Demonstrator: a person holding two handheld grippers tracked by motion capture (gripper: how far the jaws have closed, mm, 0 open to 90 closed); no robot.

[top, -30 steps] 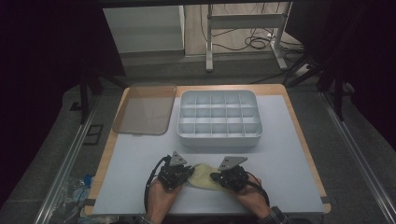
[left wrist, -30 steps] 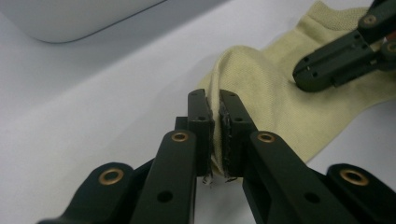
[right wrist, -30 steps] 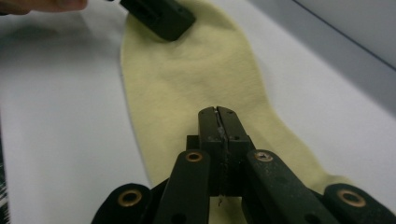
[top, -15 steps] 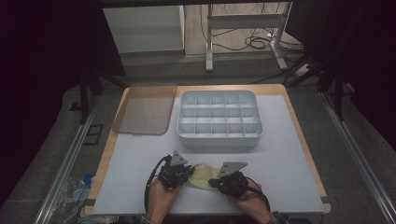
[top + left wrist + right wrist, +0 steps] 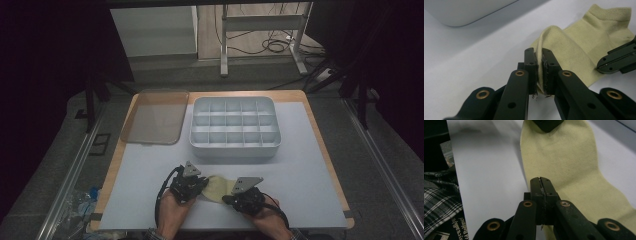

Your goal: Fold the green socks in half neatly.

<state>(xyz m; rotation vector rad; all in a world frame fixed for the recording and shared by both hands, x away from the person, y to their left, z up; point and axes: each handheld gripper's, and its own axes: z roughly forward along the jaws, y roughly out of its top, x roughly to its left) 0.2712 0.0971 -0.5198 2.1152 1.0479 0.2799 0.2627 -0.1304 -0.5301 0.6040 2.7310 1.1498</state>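
Sock [image 5: 216, 187] lies flat on the tabletop [image 5: 310, 165] near the person, before the tray [image 5: 234, 128]. Left gripper [image 5: 539, 65] pinches a raised fold; right gripper [image 5: 541, 188] is clamped on its edge.

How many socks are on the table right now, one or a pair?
1. A single pale yellow sock lies at the table's near edge between the two claws; the left claw pinches a fold of it. A second layer underneath could be hidden.
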